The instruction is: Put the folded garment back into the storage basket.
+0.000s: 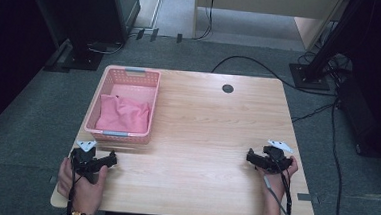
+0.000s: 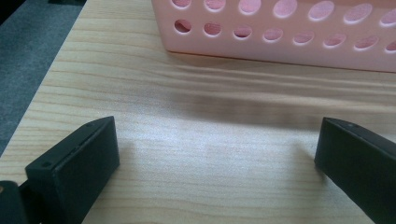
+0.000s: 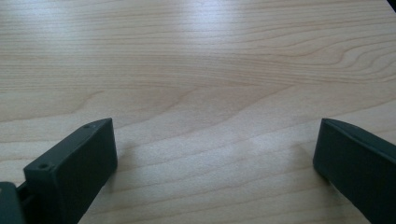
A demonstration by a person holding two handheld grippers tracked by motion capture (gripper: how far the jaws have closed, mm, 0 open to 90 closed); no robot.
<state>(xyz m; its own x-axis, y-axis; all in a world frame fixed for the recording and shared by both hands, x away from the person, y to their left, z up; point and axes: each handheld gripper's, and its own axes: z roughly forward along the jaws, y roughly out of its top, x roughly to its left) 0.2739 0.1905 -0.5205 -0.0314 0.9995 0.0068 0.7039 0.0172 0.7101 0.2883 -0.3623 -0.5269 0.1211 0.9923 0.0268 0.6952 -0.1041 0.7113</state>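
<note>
A pink plastic basket (image 1: 126,73) stands on the left part of the wooden table (image 1: 203,118), and a crumpled pink cloth (image 1: 124,114) lies inside it. My left gripper (image 1: 111,159) rests near the table's front left, just below the basket, open with nothing between its jaws. In the left gripper view the basket's perforated wall (image 2: 280,44) is close ahead of the left gripper (image 2: 217,149). My right gripper (image 1: 249,156) sits at the front right, open and empty. Bare wood lies under the right gripper (image 3: 217,149) in its own view.
A dark round grommet (image 1: 227,88) sits in the table near its far edge. Cables (image 1: 261,67) and dark equipment stands (image 1: 308,74) are on the grey carpet beyond the table. The table's left edge (image 2: 42,88) runs close to my left gripper.
</note>
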